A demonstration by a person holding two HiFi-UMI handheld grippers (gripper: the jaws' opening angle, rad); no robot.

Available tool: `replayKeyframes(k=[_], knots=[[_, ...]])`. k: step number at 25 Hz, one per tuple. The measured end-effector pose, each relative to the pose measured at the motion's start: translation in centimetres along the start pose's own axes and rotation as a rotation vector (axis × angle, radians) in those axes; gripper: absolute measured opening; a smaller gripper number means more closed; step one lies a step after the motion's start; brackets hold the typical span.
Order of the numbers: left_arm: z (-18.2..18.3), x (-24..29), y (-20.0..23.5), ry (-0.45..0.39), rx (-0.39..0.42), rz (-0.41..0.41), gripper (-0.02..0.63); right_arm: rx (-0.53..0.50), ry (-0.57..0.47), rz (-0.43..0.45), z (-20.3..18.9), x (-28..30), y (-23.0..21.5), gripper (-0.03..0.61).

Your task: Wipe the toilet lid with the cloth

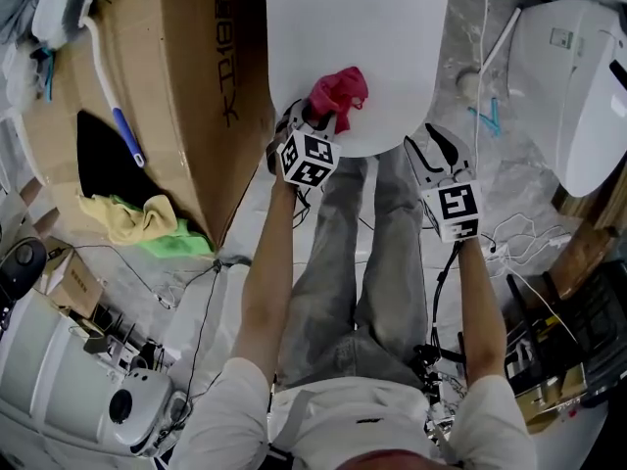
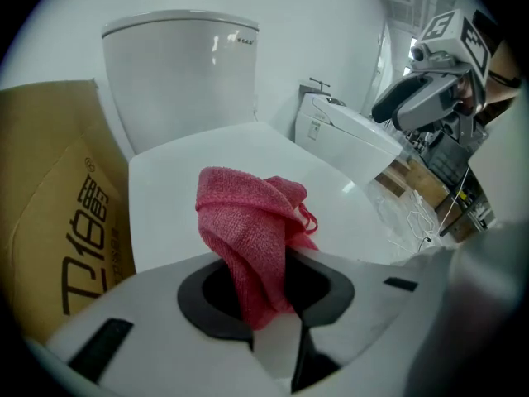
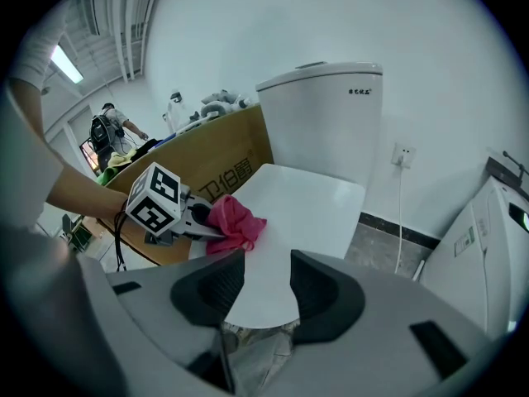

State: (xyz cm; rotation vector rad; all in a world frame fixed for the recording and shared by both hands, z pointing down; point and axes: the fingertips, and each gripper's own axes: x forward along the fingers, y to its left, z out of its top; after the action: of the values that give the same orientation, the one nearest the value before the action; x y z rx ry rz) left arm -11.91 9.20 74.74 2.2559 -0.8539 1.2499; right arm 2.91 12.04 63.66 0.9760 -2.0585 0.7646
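Observation:
The white toilet lid (image 1: 362,37) lies closed at the top middle of the head view, with the tank (image 2: 182,73) behind it. A bunched pink cloth (image 1: 339,92) hangs over the lid's front left part, pinched in my left gripper (image 1: 315,117); in the left gripper view the cloth (image 2: 248,230) rises from between the dark pads. My right gripper (image 1: 433,153) hovers at the lid's front right corner, open and holding nothing. From the right gripper view the lid (image 3: 306,209) shows through the gap, with the cloth (image 3: 235,223) to the left.
A tall cardboard box (image 1: 186,86) stands close on the lid's left, with a brush (image 1: 98,57) and yellow and green cloths (image 1: 147,221) on it. Another white toilet (image 1: 578,86) stands at right. Cables (image 1: 519,243) lie on the floor. The person's legs (image 1: 353,262) are in front of the toilet.

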Motion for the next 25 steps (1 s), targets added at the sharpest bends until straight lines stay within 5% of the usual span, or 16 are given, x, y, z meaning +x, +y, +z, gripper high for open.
replayKeyframes(k=[25], knots=[[-8.5,-7.1,7.3,0.116,-0.096,0.295,0.109,-0.053,-0.002,0.02,-0.6,-0.8,3.0,0.186]])
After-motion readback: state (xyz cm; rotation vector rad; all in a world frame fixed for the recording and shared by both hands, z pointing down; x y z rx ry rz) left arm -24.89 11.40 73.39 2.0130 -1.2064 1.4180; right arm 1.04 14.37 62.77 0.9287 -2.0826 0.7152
